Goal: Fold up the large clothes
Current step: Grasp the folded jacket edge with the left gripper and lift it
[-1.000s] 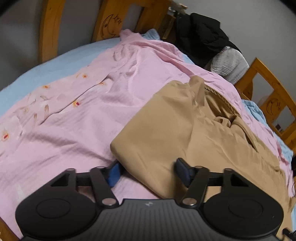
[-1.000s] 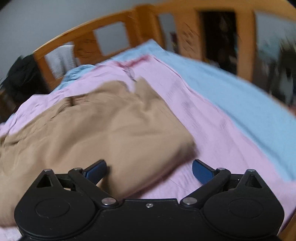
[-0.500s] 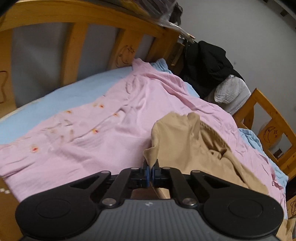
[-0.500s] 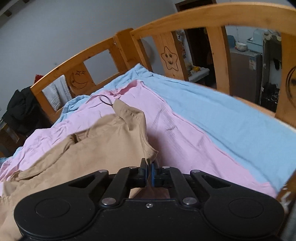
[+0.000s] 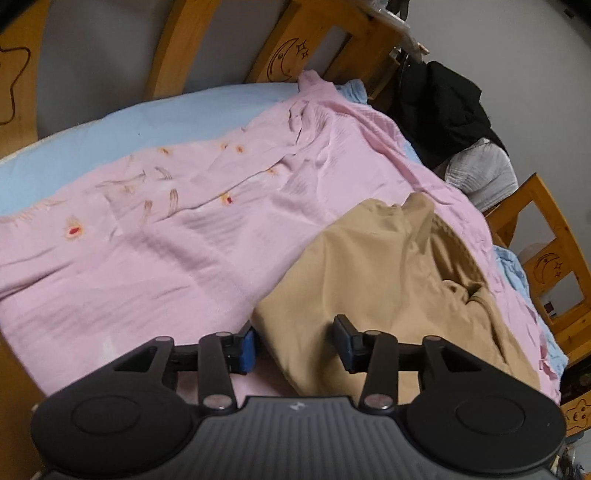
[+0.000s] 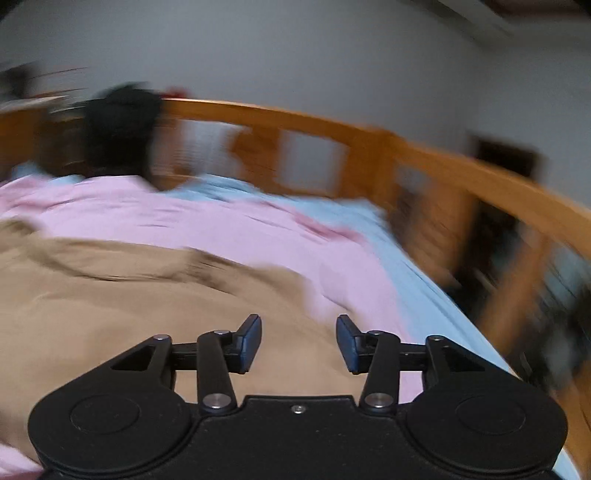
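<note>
On the pink sheet [image 5: 184, 266], the tan garment [image 5: 369, 295] lay at 3 o'clock, both the left gripper [image 5: 293, 345] and right gripper [image 6: 299, 341] were opening with nothing pinched, so the fold edge probably required squaring before regripping.

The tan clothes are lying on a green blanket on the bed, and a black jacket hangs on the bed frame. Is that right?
Not quite. The blanket under the tan clothes is pink, not green; the left wrist view shows it clearly. The rest holds: the black jacket does hang on the bed frame.
</note>
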Motion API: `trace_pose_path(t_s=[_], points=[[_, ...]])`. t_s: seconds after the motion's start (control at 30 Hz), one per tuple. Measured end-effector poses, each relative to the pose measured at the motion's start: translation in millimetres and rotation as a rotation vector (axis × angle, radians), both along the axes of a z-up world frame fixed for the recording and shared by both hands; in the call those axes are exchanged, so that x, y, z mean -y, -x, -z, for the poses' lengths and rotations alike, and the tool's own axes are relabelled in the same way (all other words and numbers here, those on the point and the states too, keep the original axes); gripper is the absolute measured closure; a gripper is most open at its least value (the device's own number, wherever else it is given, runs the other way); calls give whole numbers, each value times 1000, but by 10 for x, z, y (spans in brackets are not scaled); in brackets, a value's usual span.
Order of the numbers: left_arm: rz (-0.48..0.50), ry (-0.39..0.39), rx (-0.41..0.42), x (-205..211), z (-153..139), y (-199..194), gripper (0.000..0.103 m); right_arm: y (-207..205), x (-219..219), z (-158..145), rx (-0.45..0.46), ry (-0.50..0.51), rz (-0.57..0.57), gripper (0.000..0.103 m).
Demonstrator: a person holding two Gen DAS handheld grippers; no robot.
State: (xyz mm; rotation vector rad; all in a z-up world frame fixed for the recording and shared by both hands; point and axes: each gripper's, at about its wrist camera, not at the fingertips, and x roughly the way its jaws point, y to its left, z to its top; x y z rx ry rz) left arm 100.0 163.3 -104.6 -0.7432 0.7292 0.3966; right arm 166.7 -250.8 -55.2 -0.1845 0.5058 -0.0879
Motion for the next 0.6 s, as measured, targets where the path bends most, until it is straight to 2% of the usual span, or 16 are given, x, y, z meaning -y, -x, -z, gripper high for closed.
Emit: trace_pose_path(t_s=[0.03, 0.07, 0.1, 0.13, 0.2, 0.27, 0.43, 0.53, 0.6], points=[[-7, -6, -1, 5, 13, -15, 59, -75, -123, 41, 10, -7, -83, 48], [-14, -18, 3, 15, 3, -17, 77, -150, -241, 100, 5, -15, -156, 48], [-20, -42, 17, 33, -37, -11, 88, -233, -373, 175, -12, -16, -227, 49], [-13, -64, 39, 55, -100, 3, 94, -294, -496, 252, -21, -3, -287, 49], [16, -101, 93, 130, -276, 17, 97, -380, -698, 400, -42, 29, -378, 51], [93, -155, 161, 273, -529, 7, 98, -455, -813, 518, -45, 33, -416, 63], [375, -200, 371, 815, -1265, -135, 100, -556, -785, 642, -72, -14, -429, 64], [587, -255, 427, 1334, -1617, -354, 100, -631, -637, 630, -91, -123, -425, 64], [726, -307, 437, 1745, -1759, -482, 100, -673, -411, 577, -115, -282, -413, 64]])
